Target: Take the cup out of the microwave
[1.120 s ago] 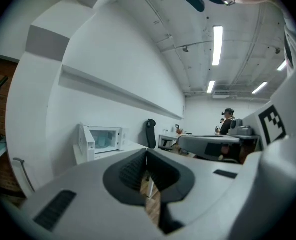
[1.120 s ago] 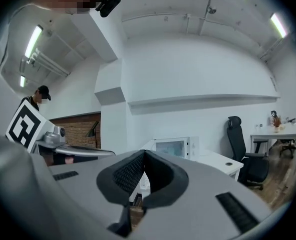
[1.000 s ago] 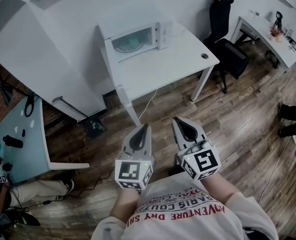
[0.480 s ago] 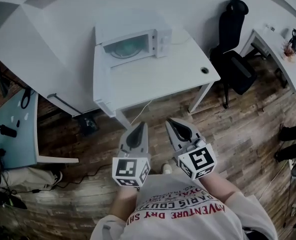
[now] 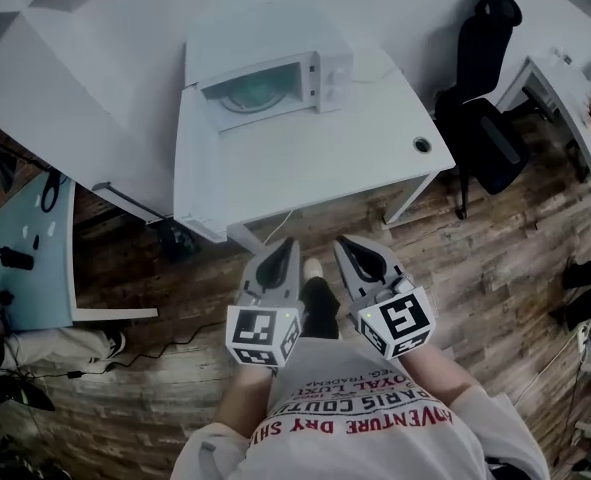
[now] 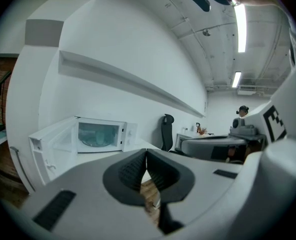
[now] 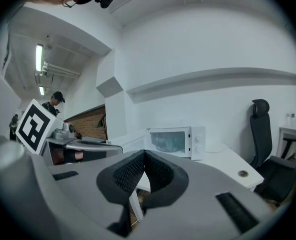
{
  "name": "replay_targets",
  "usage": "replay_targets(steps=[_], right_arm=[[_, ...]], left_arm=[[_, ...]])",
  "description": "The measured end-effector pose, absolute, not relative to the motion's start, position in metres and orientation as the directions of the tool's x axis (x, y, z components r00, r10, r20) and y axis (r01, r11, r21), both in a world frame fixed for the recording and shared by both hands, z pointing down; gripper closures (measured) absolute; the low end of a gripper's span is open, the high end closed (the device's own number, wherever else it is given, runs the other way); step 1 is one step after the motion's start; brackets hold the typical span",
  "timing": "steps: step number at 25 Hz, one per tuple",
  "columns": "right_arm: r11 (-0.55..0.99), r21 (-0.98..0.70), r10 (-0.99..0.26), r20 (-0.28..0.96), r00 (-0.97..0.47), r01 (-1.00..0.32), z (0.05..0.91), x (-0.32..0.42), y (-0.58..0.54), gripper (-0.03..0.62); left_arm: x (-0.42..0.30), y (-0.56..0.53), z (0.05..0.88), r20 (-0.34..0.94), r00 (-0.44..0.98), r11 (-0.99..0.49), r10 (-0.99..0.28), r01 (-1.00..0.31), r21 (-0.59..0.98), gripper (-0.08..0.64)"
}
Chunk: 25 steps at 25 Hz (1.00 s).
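Two claws hang side by side over the wooden floor point(image 5: 495, 258), just short of the near edge of the white surface point(image 5: 315, 173), both aimed at it. The left claw point(image 5: 287, 244) has its jaws pressed together at the tips, with nothing between the ribbed pads; only floorboards show through the small gap lower down. The right claw point(image 5: 343, 242) is the same in its own view: tips meeting, pads bare, holding nothing. Each carries its marker cube at the rear, close to the person's shirt with red lettering.

The microwave point(image 5: 265, 83) stands at the far left corner of the surface, against the white wall, its control knobs on the right of its front. A pale greenish, rounded shape point(image 5: 255, 93) sits inside it, behind the front opening. Whether this is the cup or a turntable cannot be told at this range, and no cup shows anywhere else. In the left gripper view a white panel angles out from the microwave's left side; whether that is its door cannot be told.

A round cable hole point(image 5: 422, 145) sits near the right edge of the surface. A black office chair point(image 5: 485, 118) stands just beyond that edge. A glass-topped desk point(image 5: 30, 258) lies well off to the left.
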State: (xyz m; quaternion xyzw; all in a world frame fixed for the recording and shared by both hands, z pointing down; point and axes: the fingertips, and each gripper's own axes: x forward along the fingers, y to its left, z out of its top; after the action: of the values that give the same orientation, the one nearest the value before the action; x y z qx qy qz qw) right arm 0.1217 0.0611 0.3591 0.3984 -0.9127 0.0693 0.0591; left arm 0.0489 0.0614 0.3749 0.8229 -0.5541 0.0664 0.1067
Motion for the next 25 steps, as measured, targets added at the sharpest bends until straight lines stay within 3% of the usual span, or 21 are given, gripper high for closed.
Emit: replay_targets(steps=[17, 25], right_arm=[[0.701, -0.027, -0.694, 0.207, -0.69, -0.713, 0.357, 0.067, -0.167, 0.58], [0.679, -0.042, -0.711, 0.207, -0.671, -0.733, 0.366, 0.045, -0.239, 0.58]], left_arm=[[-0.001, -0.175, 0.366, 0.195, 0.369, -0.354, -0.909, -0.929, 0.105, 0.552], [-0.031, -0.233, 0.384, 0.218, 0.327, -0.31, -0.92, -0.945, 0.106, 0.552]])
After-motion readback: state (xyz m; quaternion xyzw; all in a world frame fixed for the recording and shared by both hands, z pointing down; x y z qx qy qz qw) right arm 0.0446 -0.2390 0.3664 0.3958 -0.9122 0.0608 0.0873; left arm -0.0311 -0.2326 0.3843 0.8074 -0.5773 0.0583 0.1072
